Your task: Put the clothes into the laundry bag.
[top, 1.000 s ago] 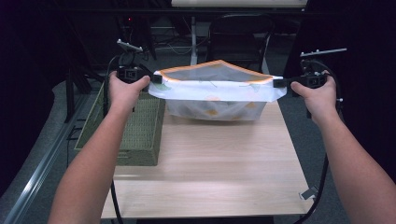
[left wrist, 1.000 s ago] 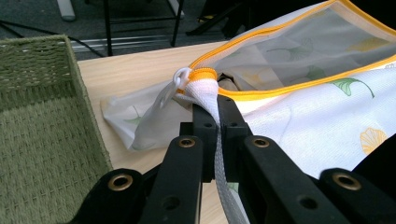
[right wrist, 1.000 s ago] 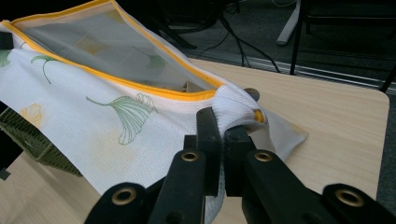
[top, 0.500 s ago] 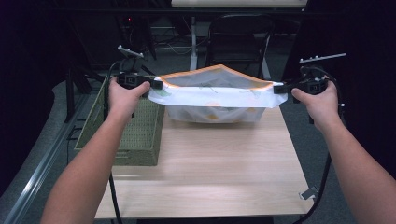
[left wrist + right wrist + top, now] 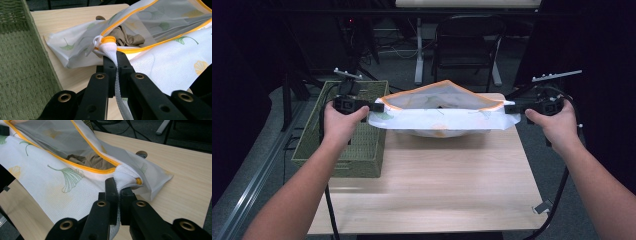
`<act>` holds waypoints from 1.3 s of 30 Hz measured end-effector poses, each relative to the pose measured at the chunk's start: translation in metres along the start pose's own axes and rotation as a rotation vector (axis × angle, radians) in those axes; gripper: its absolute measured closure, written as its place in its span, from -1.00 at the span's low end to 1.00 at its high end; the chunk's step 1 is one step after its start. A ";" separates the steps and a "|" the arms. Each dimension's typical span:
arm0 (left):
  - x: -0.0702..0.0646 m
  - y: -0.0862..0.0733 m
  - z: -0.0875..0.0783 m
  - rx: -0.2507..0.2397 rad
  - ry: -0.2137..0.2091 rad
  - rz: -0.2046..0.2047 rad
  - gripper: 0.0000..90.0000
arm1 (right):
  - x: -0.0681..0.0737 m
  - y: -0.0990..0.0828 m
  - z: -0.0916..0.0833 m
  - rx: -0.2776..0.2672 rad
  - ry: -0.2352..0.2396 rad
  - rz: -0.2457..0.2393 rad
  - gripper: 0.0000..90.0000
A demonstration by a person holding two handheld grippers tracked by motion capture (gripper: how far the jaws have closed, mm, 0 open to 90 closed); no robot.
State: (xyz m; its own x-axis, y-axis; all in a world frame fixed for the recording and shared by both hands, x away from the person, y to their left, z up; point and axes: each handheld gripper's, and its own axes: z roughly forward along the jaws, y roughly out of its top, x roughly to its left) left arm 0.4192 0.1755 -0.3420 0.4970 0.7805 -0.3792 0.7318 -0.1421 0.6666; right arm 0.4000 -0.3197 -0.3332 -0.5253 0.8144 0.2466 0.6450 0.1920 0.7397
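The bag (image 5: 443, 116), a white mesh pouch printed with green and yellow leaves and edged with an orange zip, is stretched between the two grippers above the far half of the table (image 5: 432, 195), with its underside sagging to the tabletop. The left gripper (image 5: 373, 106) is clenched on the bag's left end; in the left gripper view, both jaws pinch the bunched white fabric of the bag (image 5: 160, 47) just below the white zip pull (image 5: 96, 42). The right gripper (image 5: 508, 107) is clenched on the bag's right end; in the right gripper view, the jaws grip a fold of the bag (image 5: 60, 180) at the corner where the orange zip stops. The bag's mouth stands open, its far edge raised into a peak, and brownish cloth (image 5: 128, 37) lies inside it; the same cloth (image 5: 90, 160) is seen from the right gripper. A green woven basket (image 5: 347, 145) stands just left of the bag, under the left hand (image 5: 343, 122). The right hand (image 5: 557, 125) is to the right of the bag, past the table edge. A dark chair (image 5: 467, 45) stands beyond the bag.
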 end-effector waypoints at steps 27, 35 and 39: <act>-0.016 -0.080 0.001 0.041 -0.028 0.053 0.97 | 0.014 -0.071 -0.003 0.043 0.031 -0.017 0.96; -0.014 -0.110 0.007 0.041 -0.034 0.055 0.97 | 0.019 -0.099 0.003 0.053 0.041 -0.019 0.96; -0.013 -0.124 0.010 0.034 -0.050 0.045 0.97 | 0.020 -0.112 0.005 0.050 0.039 -0.019 0.96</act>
State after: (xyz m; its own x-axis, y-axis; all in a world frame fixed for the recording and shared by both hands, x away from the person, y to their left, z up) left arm 0.3268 0.1770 -0.4259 0.5521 0.7413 -0.3815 0.7228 -0.1976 0.6622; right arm 0.3202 -0.3220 -0.4147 -0.5583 0.7885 0.2580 0.6612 0.2351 0.7124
